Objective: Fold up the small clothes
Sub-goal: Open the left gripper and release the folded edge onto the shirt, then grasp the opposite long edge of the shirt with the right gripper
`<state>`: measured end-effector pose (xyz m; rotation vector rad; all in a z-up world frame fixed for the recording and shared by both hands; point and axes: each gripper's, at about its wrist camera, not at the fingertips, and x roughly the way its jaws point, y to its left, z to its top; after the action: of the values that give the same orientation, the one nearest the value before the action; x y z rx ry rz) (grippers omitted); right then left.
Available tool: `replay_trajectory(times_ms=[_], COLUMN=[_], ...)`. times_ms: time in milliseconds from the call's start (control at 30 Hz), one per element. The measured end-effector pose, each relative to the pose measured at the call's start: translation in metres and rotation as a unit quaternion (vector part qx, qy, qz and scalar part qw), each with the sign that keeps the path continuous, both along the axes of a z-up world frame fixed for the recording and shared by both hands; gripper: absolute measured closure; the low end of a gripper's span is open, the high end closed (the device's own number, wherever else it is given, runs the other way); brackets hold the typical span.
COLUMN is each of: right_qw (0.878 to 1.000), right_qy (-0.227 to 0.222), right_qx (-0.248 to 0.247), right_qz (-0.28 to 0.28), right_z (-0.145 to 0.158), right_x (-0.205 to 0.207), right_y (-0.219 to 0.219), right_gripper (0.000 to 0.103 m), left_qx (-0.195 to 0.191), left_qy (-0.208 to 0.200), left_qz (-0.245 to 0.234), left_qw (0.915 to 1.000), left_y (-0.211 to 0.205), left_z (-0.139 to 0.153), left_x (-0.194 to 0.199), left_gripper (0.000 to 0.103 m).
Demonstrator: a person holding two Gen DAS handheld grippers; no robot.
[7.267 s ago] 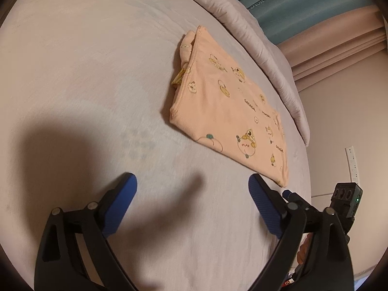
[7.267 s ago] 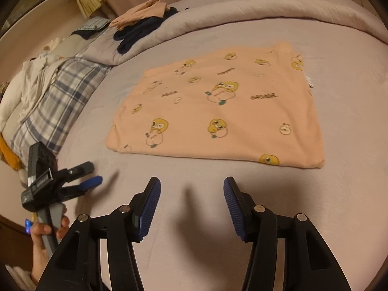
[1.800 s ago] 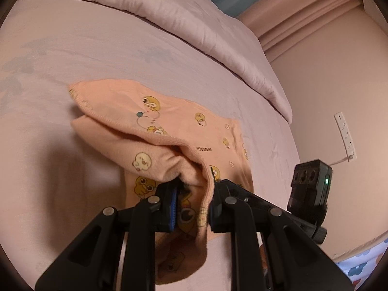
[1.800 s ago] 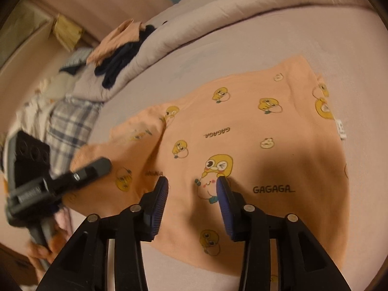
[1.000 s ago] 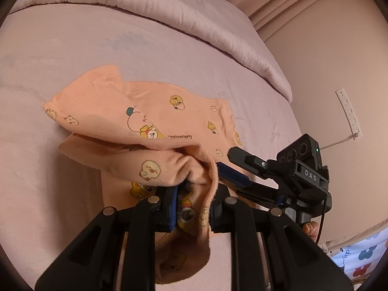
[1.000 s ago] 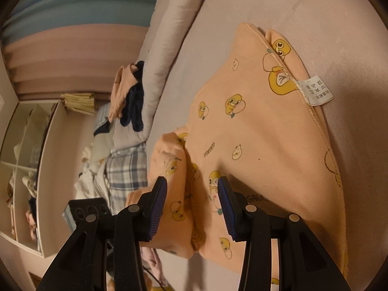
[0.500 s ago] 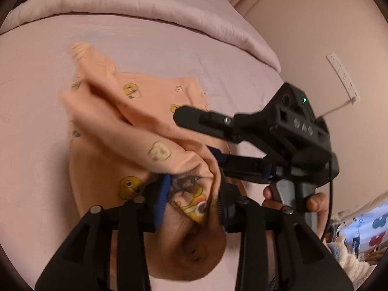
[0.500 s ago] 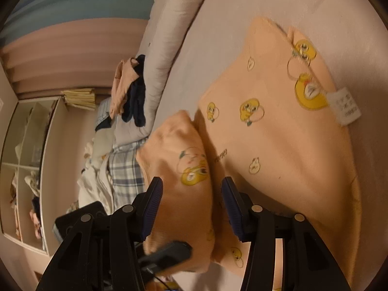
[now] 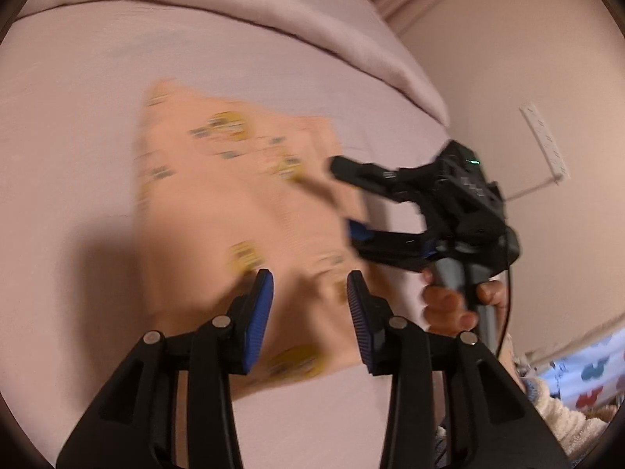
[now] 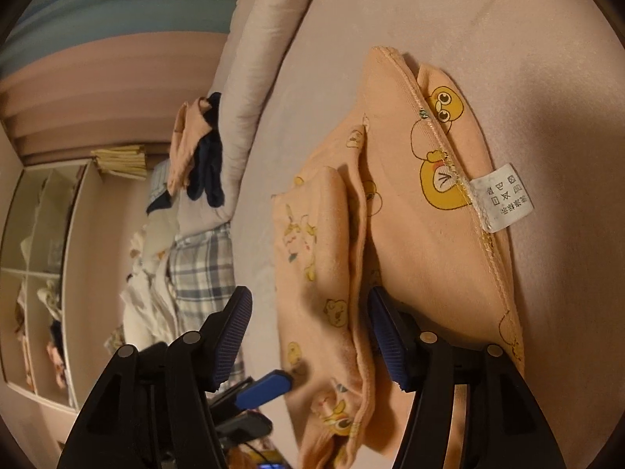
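A small peach garment with yellow duck prints [image 9: 234, 203] lies folded over on the pink bed sheet [image 9: 70, 125]. My left gripper [image 9: 308, 312] is open and empty just above the garment's near part. My right gripper [image 10: 308, 336] is open, its fingers spread around the folded-over edge of the garment [image 10: 410, 211], which shows a white care label [image 10: 502, 197]. The right gripper also shows in the left wrist view [image 9: 351, 203] at the garment's right edge. The left gripper's blue fingertips [image 10: 269, 387] show low in the right wrist view.
A rolled pink duvet [image 9: 242, 11] lies along the far side of the bed. Peach and dark clothes [image 10: 199, 148] and a plaid cloth [image 10: 199, 273] are piled at the bed's far end. A wall with a socket strip [image 9: 543, 140] is at the right.
My left gripper has opened and let go of the garment's lifted fold, which now lies laid over the rest. My right gripper's fingers have spread wider at the folded edge.
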<state>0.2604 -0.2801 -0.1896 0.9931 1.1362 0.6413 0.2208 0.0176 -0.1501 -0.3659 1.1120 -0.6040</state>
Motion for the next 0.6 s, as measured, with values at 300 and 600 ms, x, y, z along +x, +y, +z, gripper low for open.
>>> replay_trajectory(times_ms=[300, 600], right_qw=[0.996, 0.978], right_qy=[-0.029, -0.075], right_qx=[-0.079, -0.194], right_qz=[0.014, 0.029], right_z=[0.007, 0.022], right_x=[0.003, 0.002], right_y=[0.018, 0.044], right_gripper=[0.041, 0.063], left_qx=[0.084, 0.077], left_qy=[-0.014, -0.021], left_qz=[0.104, 0.133], left_qw=[0.9909, 0.9880], left_y=[0.041, 0.065], left_z=[0.003, 0.006], left_x=[-0.029, -0.044], left_gripper=[0.042, 0.033])
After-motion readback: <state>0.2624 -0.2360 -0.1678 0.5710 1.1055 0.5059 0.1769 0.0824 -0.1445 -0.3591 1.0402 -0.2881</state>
